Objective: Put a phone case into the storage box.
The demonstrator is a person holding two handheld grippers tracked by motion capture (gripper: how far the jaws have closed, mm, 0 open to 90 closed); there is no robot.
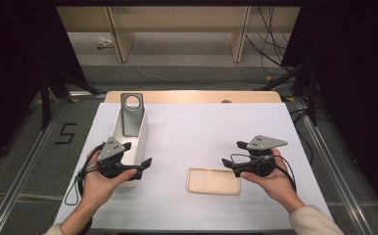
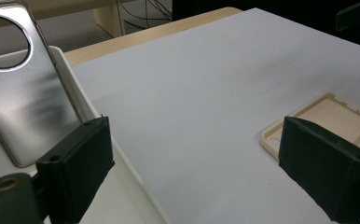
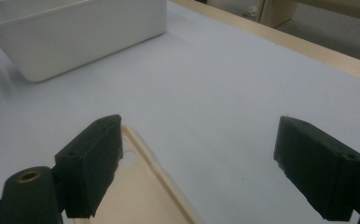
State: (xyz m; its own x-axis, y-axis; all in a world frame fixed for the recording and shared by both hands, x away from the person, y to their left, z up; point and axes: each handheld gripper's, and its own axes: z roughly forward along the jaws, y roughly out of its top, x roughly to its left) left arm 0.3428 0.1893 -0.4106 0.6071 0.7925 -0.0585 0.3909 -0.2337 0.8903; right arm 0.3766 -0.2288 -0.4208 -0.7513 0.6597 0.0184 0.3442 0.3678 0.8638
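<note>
A beige phone case (image 1: 213,181) lies flat on the white table, open side up. My right gripper (image 1: 231,152) hovers at its right end, open, with nothing between the jaws; in the right gripper view the case (image 3: 141,196) lies under the left jaw of that gripper (image 3: 197,163). My left gripper (image 1: 139,153) is open and empty at the near right corner of a white bin (image 1: 139,139). A grey metal phone back (image 1: 131,115) with a round hole leans upright in the bin. The left gripper view has the phone back (image 2: 24,93), bin rim (image 2: 80,88), case (image 2: 327,119) and open gripper (image 2: 192,163).
The white mat (image 1: 201,132) covers a wooden table whose far edge (image 1: 192,96) shows beyond it. The bin (image 3: 75,32) stands at the left of the mat. Metal rails and cables run along the floor on both sides.
</note>
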